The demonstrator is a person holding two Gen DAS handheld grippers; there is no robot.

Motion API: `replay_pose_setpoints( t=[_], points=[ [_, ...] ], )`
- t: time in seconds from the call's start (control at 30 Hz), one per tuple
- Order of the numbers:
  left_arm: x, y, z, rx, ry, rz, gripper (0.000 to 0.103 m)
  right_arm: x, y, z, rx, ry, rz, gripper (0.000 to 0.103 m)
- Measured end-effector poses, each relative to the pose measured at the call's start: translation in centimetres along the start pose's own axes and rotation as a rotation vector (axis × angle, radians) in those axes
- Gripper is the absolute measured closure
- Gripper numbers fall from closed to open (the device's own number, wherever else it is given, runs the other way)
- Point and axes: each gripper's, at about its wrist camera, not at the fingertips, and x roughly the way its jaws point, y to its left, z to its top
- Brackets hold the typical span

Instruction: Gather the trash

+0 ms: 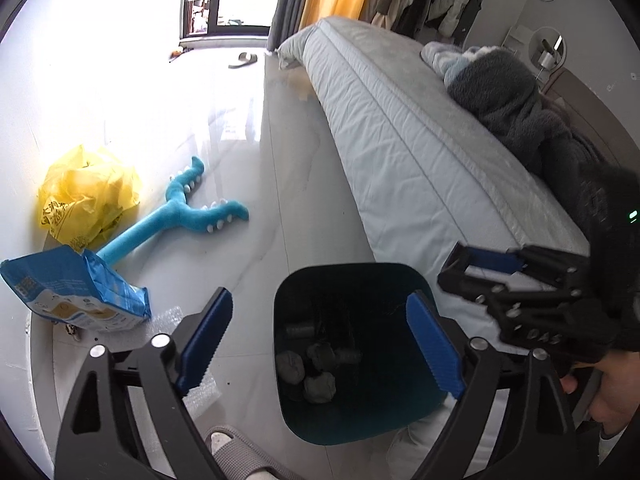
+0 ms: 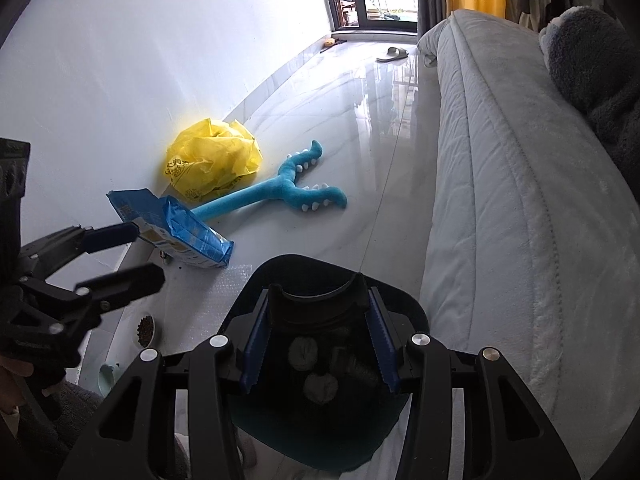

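Note:
A dark teal trash bin point(image 1: 420, 408) stands on the floor beside the bed, with several grey crumpled wads point(image 1: 320, 386) inside. My left gripper point(image 1: 320, 340) is open and empty, its blue pads spread above the bin. My right gripper point(image 2: 316, 340) is shut on a black curved piece point(image 2: 316, 304) and holds it over the bin's point(image 2: 408, 316) mouth. The right gripper also shows in the left wrist view point(image 1: 460, 268). A yellow plastic bag point(image 1: 86, 196), a blue packet point(image 1: 76, 292) and bubble wrap point(image 1: 168, 320) lie on the floor by the wall.
A blue plush toy point(image 1: 180, 216) lies on the tiled floor. The bed point(image 1: 400, 152) with a grey blanket point(image 1: 512, 104) fills the right. A slipper point(image 1: 244, 59) lies near the window. A small bowl of pellets point(image 2: 145, 328) sits by the wall.

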Motion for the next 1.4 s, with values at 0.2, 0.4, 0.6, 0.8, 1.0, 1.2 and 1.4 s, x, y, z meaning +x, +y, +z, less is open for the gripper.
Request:
replay_pose_setpoints(
  t=[0.2, 0.4, 0.6, 0.8, 1.0, 1.2, 1.4],
  points=[
    [-1.7, 0.0, 0.6, 0.032, -0.07, -0.009, 0.009, 2.1, 0.7, -0.4, -0.008, 0.054, -0.007, 0.055],
    [-3.4, -1.0, 1.0, 0.081, -0.145, -0.014, 0.007, 3.3, 1.0, -0.9, -0.011, 0.087, -0.014, 0.054],
    [-5.0, -1.5, 1.7, 0.073, -0.213, -0.035, 0.005, 3.7, 1.1, -1.3, -0.025, 0.116, -0.024, 0.04],
    [-6.3, -2.0, 2.2, 0.079, -0.274, -0.025, 0.005, 2.6, 0.5, -1.3, -0.003, 0.1, -0.031, 0.029],
    [-6.9, -3.4, 2.5, 0.097, -0.318, -0.014, 0.005, 1.4, 0.0, -1.2, 0.004, 0.078, -0.027, 0.023],
    [-7.1, -4.4, 2.6, 0.1, -0.332, -0.017, 0.004, -0.2, -0.5, -1.3, 0.003, 0.048, -0.036, 0.02],
    [-7.2, -5.9, 2.5, 0.121, -0.349, -0.012, 0.004, -2.6, -0.9, -1.2, -0.008, -0.019, -0.06, 0.019]
  ],
)
